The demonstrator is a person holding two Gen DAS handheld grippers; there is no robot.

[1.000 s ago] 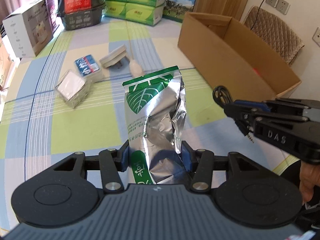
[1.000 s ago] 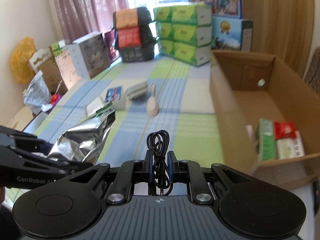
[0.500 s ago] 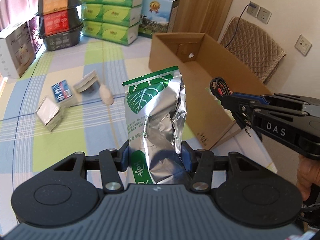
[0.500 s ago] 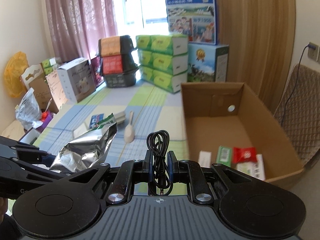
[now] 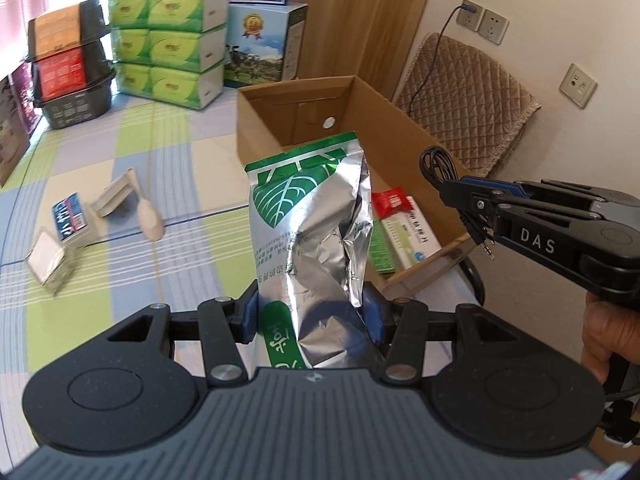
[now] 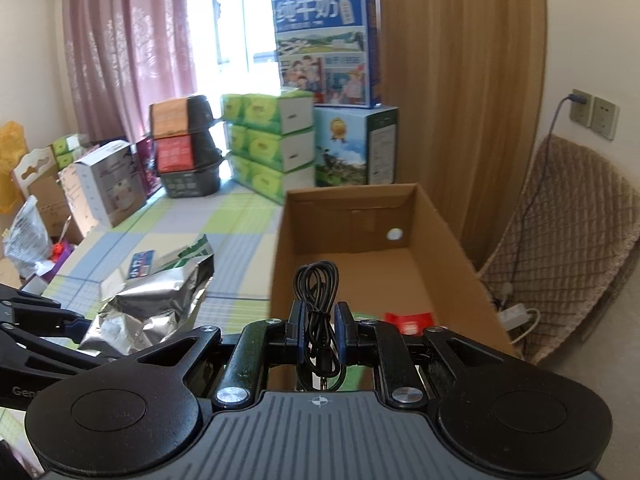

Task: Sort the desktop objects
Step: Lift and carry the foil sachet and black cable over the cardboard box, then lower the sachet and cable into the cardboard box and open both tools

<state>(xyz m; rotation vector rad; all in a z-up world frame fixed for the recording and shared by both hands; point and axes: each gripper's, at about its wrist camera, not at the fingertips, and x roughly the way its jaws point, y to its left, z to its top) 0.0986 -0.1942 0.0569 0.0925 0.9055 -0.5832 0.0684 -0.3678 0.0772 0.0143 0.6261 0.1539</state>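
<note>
My left gripper (image 5: 311, 312) is shut on a crinkled silver and green foil bag (image 5: 310, 232), held upright in front of the open cardboard box (image 5: 404, 128). In the right wrist view that foil bag (image 6: 160, 300) hangs left of the cardboard box (image 6: 280, 264). My right gripper (image 6: 319, 330) is shut on a coiled black cable (image 6: 318, 292) near the box's front edge. From the left wrist view the right gripper (image 5: 466, 196) with the black cable (image 5: 436, 166) hovers by the box's right wall. A red packet (image 5: 394, 202) and white and green packs lie inside the box.
On the checked cloth at the left lie a blue pack (image 5: 68, 216), a clear-wrapped pack (image 5: 50, 262), a beige block (image 5: 118, 196) and a pale scoop (image 5: 148, 220). Green tissue packs (image 5: 168, 48) and boxes stand at the back. A quilted chair (image 5: 468, 108) is right of the box.
Both grippers have swung right and closer to the cardboard box, still holding the foil bag and the cable. The box's inside now shows more fully.
</note>
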